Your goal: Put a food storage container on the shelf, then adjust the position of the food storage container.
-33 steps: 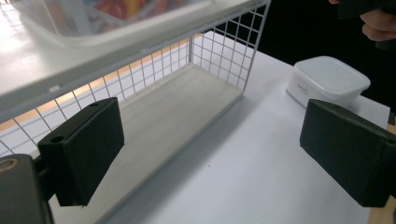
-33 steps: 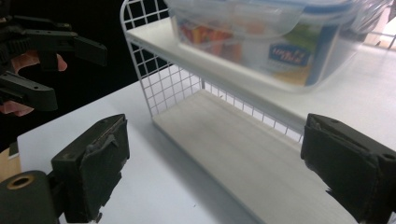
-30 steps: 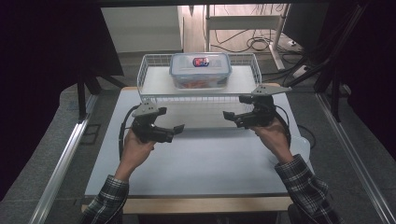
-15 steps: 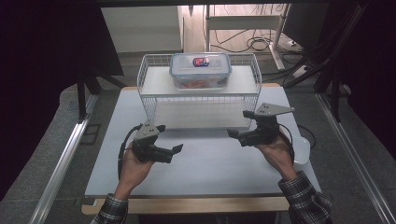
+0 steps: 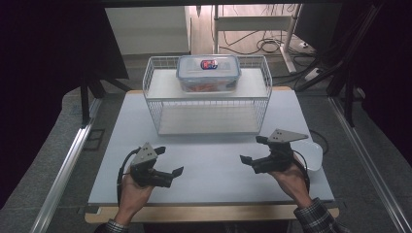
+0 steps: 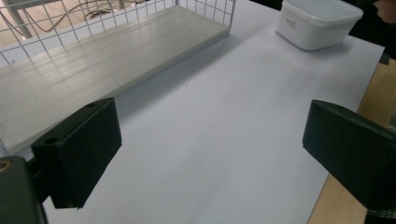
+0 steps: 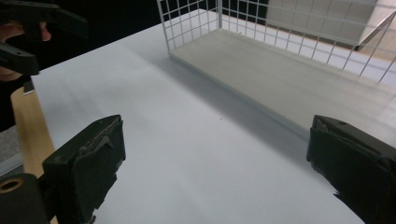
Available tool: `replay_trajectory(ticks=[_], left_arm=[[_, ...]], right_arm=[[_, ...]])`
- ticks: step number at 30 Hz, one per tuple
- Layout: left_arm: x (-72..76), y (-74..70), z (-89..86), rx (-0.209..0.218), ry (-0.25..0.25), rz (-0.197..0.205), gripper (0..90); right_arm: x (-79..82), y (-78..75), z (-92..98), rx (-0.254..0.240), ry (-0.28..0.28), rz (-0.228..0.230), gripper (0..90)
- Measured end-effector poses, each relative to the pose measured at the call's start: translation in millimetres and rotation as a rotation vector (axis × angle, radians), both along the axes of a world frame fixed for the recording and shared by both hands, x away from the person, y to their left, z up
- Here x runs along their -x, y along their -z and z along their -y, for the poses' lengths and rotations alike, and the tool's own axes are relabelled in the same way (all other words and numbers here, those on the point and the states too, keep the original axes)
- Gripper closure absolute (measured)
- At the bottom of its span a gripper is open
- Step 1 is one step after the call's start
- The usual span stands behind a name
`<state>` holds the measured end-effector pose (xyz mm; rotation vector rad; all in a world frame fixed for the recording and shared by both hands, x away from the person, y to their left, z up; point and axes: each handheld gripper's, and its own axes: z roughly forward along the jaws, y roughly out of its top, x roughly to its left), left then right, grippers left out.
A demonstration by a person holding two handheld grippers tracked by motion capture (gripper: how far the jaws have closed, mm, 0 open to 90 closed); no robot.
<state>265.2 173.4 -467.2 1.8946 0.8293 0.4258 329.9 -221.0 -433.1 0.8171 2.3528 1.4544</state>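
**Box on the rack, both grippers empty near the table's front edge**

The clear lidded box (image 5: 209,74) sits on the top shelf of the white wire rack (image 5: 154,109), at the far middle of the table (image 5: 214,165). It rests flat, lid on, with something reddish inside and a small label on the lid. The lower shelf of the rack is bare.

Both grippers are well apart from the rack, near the front of the table. The left gripper (image 5: 170,172) is held low over the white surface with its jaws spread wide and nothing between them; the left gripper view confirms the gap, with only bare table between the two black jaws. The right gripper (image 5: 251,162) is likewise released and empty, its jaws wide apart in the right gripper view.

A second container, a white tub (image 6: 317,21), stands near the table's right edge, just beside the right hand (image 5: 291,177).

Judging from how things lie, the placing of the box on the rack looks done, and nothing is in hand. If any work is left, it would likely concern the white tub, which neither gripper touches.
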Motion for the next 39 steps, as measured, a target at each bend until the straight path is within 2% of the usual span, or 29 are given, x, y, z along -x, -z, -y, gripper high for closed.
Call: replay_trajectory(ticks=[5, 8, 11, 17, 22, 25, 26, 28, 30, 36, 39], left_arm=[[8.9, 16.5, -1.4, -0.063, -0.036, 0.030, 4.3], [13.3, 25.5, -3.1, -0.064, -0.034, 0.011, 4.4], [16.4, 30.8, -4.6, -0.078, -0.041, -0.002, 4.4], [16.9, 34.0, -11.4, -0.043, -0.058, -0.021, 4.5], [15.3, 36.0, -13.5, -0.040, -0.063, -0.032, 4.7], [14.7, 36.7, -13.8, -0.041, -0.065, -0.035, 4.8], [14.7, 36.9, -13.7, -0.039, -0.065, -0.037, 4.8], [14.2, 37.4, -14.1, -0.038, -0.065, -0.041, 4.8], [13.3, 38.4, -14.4, -0.039, -0.065, -0.047, 4.8], [11.4, 40.9, -15.3, -0.035, -0.068, -0.063, 5.0], [10.9, 41.6, -15.6, -0.038, -0.070, -0.069, 5.0]], right_arm=[[12.3, 11.9, 8.9, 0.009, 0.016, 0.018, 4.7], [17.3, 20.3, 13.7, 0.026, 0.031, 0.019, 5.1], [20.0, 30.3, 16.3, 0.035, 0.035, -0.004, 5.2], [17.9, 42.4, 17.5, 0.053, 0.062, -0.044, 5.0], [13.2, 45.8, 18.8, 0.095, 0.099, -0.056, 1.1], [9.5, 45.9, 23.5, 0.105, 0.119, -0.098, 3.1], [8.8, 45.1, 25.5, 0.111, 0.132, -0.104, 8.3], [7.4, 40.3, 33.1, 0.127, 0.164, -0.109, 25.7], [5.7, 36.2, 41.2, 0.130, 0.192, -0.116, 35.4], [-1.9, 27.3, 75.4, 0.141, 0.292, -0.090, 66.0], [-5.6, 23.3, 91.7, 0.148, 0.345, -0.089, 77.1]])
